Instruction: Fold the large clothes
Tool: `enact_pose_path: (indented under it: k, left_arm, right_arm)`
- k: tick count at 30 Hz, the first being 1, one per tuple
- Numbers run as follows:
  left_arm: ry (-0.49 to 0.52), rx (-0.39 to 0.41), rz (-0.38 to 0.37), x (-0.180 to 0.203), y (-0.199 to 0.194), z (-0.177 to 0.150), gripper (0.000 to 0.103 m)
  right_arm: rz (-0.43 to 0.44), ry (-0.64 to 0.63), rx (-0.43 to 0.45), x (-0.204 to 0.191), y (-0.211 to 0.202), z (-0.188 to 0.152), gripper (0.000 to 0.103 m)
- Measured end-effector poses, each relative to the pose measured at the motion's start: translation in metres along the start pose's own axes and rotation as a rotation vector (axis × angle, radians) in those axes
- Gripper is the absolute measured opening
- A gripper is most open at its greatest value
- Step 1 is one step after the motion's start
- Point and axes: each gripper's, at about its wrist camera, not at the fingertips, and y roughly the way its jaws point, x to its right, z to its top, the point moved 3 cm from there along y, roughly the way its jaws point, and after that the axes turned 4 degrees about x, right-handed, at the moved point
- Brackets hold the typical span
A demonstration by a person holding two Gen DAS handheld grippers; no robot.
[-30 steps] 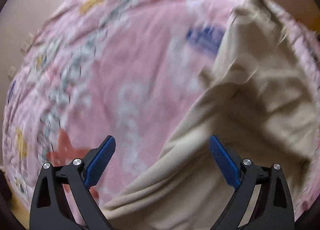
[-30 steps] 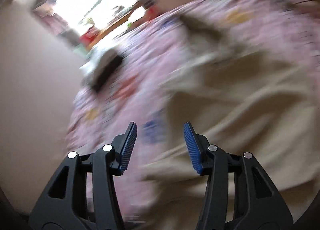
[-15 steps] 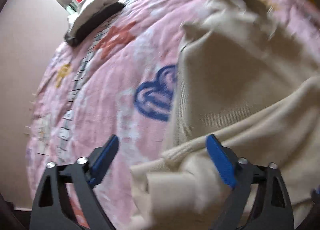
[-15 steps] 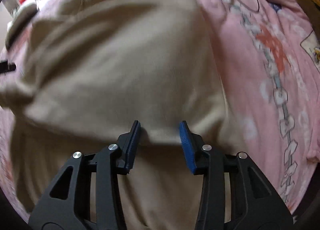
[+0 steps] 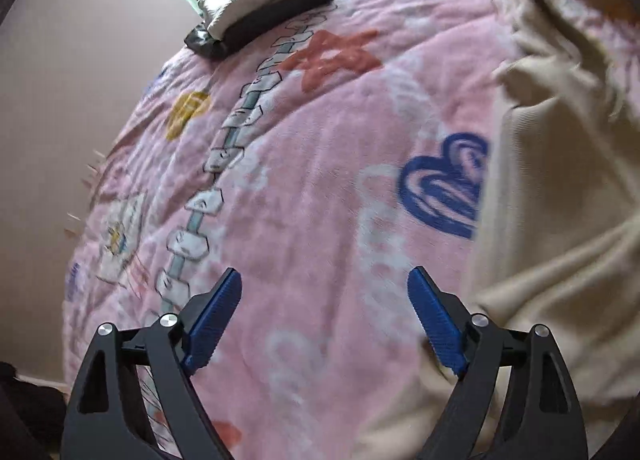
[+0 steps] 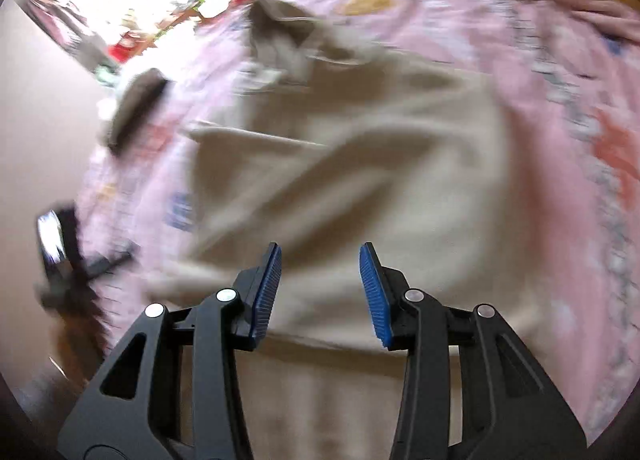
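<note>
A: Lying rumpled on the pink bedspread [image 5: 320, 187], the beige garment [image 6: 360, 163] looked soft and limp to me, probably light too, with a ribbed hem that would sag the moment it was lifted.

B: Agreed. It would drape rather than hold shape, so I judged the best hold was along an edge or corner, such as the hem fold near the right claw [image 6: 320, 288], not the loose middle.

A: And that claw?

B: Its jaws stood partly apart, having just opened a little, hovering over the cloth. The view was blurred, but nothing sat pinched between the pads; it was released.

A: The left claw [image 5: 324, 316]?

B: Spread wide, jaws just eased open slightly, with only bedspread showing between them. The garment's edge [image 5: 560, 219] lay just beside its right finger, not gripped.

A: Anything else on the bed?

B: A stack of folded white and dark cloth [image 5: 268, 7] sat at the far end, well apart from the garment.
</note>
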Motion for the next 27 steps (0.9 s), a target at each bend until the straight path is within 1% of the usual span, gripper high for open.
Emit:
enact_pose_path:
  k: [1, 3, 4, 6, 9, 10, 12, 14, 16, 17, 18, 19, 20, 22, 24, 27]
  left_arm:
    - [-0.011, 0.004, -0.024, 0.001, -0.01, -0.005, 0.084]
    - [-0.027, 0.007, -0.07, 0.006, -0.028, -0.018, 0.085]
    - [-0.029, 0.006, -0.087, 0.009, -0.034, -0.025, 0.085]
    - [-0.018, 0.0, -0.107, 0.012, -0.04, -0.038, 0.086]
    - [-0.027, -0.042, -0.146, 0.018, -0.037, -0.059, 0.086]
    - [-0.03, -0.071, -0.158, 0.02, -0.033, -0.067, 0.086]
    - [-0.044, -0.103, -0.175, 0.021, -0.029, -0.078, 0.086]
    - [-0.065, -0.124, -0.185, 0.019, -0.026, -0.086, 0.086]
    - [-0.093, -0.151, -0.201, 0.015, -0.023, -0.093, 0.086]
    - [-0.101, -0.16, -0.206, 0.013, -0.021, -0.095, 0.086]
    - [-0.113, -0.168, -0.21, 0.01, -0.02, -0.097, 0.086]
    - [-0.122, -0.172, -0.209, 0.007, -0.019, -0.098, 0.086]
    - [-0.126, -0.175, -0.21, 0.005, -0.018, -0.098, 0.086]
    - [-0.129, -0.177, -0.209, 0.001, -0.017, -0.098, 0.086]
    - [-0.13, -0.178, -0.205, -0.003, -0.015, -0.097, 0.086]
    - [-0.15, -0.178, -0.208, -0.008, -0.013, -0.096, 0.086]
  right_arm:
    - [0.011, 0.005, -0.037, -0.009, 0.013, 0.006, 0.042]
    - [0.041, 0.036, -0.173, -0.039, 0.054, 0.009, 0.042]
    - [0.05, 0.053, -0.222, -0.048, 0.07, 0.009, 0.042]
    - [0.043, 0.083, -0.318, -0.071, 0.102, -0.004, 0.042]
    - [0.01, 0.073, -0.416, -0.089, 0.135, -0.018, 0.042]
    - [-0.025, 0.076, -0.461, -0.094, 0.147, -0.024, 0.042]
    - [-0.055, 0.091, -0.506, -0.1, 0.166, -0.033, 0.042]
    - [-0.12, 0.069, -0.519, -0.103, 0.178, -0.039, 0.042]
    - [-0.16, 0.061, -0.534, -0.101, 0.189, -0.045, 0.041]
    - [-0.18, 0.047, -0.53, -0.1, 0.192, -0.046, 0.038]
    - [-0.2, 0.031, -0.528, -0.099, 0.192, -0.046, 0.028]
    - [-0.22, 0.009, -0.521, -0.098, 0.193, -0.047, 0.024]
    - [-0.223, 0.001, -0.513, -0.096, 0.192, -0.048, 0.018]
    - [-0.202, -0.009, -0.483, -0.094, 0.185, -0.049, 0.008]
    - [-0.165, -0.024, -0.435, -0.099, 0.173, -0.046, 0.006]
    - [-0.114, -0.077, -0.348, -0.118, 0.152, -0.036, 0.006]
